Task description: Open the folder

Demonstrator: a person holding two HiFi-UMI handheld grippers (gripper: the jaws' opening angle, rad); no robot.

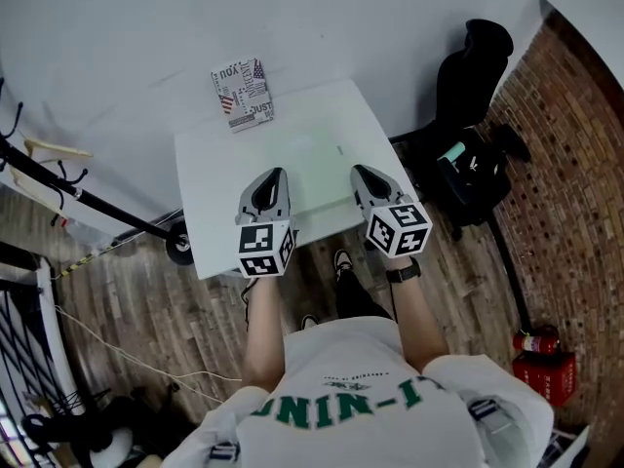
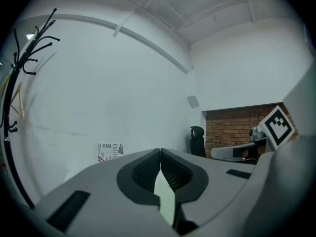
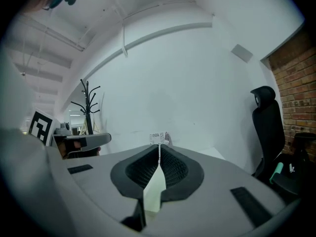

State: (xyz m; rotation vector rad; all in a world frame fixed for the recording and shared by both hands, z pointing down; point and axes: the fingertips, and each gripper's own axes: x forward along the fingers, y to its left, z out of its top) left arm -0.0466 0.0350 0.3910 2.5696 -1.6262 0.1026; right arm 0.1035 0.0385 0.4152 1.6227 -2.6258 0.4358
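Observation:
A pale, almost white folder (image 1: 312, 159) lies flat in the middle of the white table (image 1: 210, 232). Both grippers hover level over the table's near edge, side by side, and point toward the wall. My left gripper (image 1: 276, 174) (image 2: 160, 154) is over the folder's near left part, its jaws shut with nothing between them. My right gripper (image 1: 361, 171) (image 3: 159, 149) is over the folder's near right part, also shut and empty. Whether either one touches the folder I cannot tell.
A printed card (image 1: 243, 94) (image 2: 110, 151) (image 3: 159, 138) stands at the table's far edge against the white wall. A black office chair (image 1: 478, 66) and a black bag (image 1: 473, 174) stand to the right by the brick wall. A coat rack (image 1: 58, 183) is at the left.

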